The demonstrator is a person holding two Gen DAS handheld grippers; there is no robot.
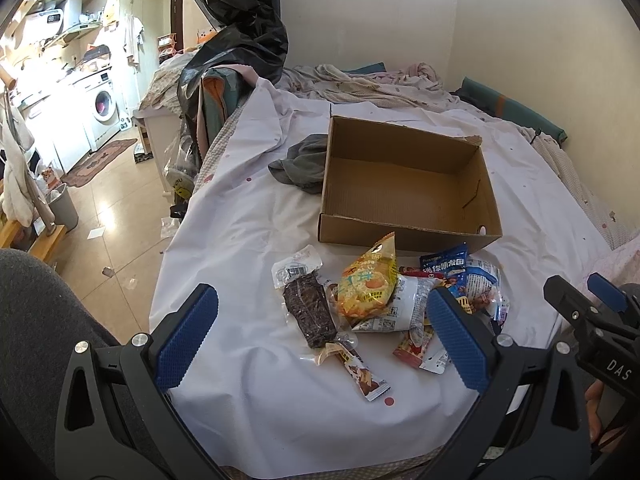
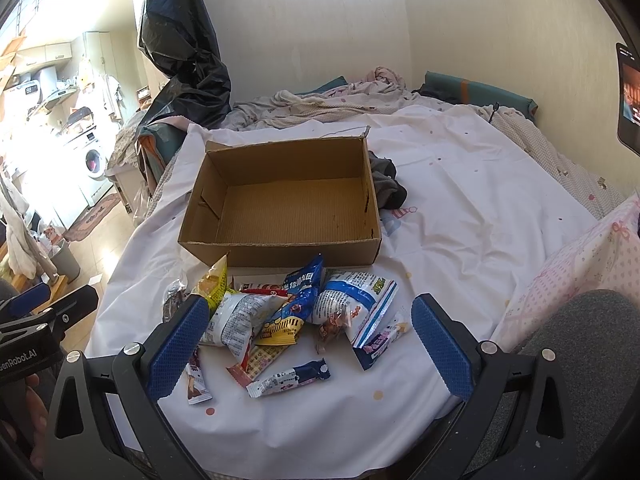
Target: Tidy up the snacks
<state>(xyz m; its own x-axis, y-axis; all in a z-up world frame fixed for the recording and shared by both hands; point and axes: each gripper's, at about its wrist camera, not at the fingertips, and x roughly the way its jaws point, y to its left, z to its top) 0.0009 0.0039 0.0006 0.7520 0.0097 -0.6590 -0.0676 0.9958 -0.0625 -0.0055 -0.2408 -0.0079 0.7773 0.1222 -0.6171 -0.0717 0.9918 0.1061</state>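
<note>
An open, empty cardboard box (image 1: pixel 404 184) (image 2: pixel 288 204) sits on the white bed sheet. A pile of snack packets lies in front of it: a yellow bag (image 1: pixel 366 284) (image 2: pixel 214 282), a dark brown bar in clear wrap (image 1: pixel 310 312), a blue packet (image 1: pixel 444 264) (image 2: pixel 302 290), a white-and-blue bag (image 2: pixel 354 304) and a small bar (image 2: pixel 290 378). My left gripper (image 1: pixel 316 344) is open and empty above the pile's near side. My right gripper (image 2: pixel 308 344) is open and empty over the pile. The right gripper also shows at the right edge of the left wrist view (image 1: pixel 592 312).
A grey cloth (image 1: pixel 304 164) (image 2: pixel 386 182) lies beside the box. Rumpled bedding (image 1: pixel 380 84) and a green pillow (image 1: pixel 516 108) lie at the back by the wall. A black plastic bag (image 1: pixel 240 28) hangs at the bed's left. A pink pillow (image 2: pixel 580 264) lies right.
</note>
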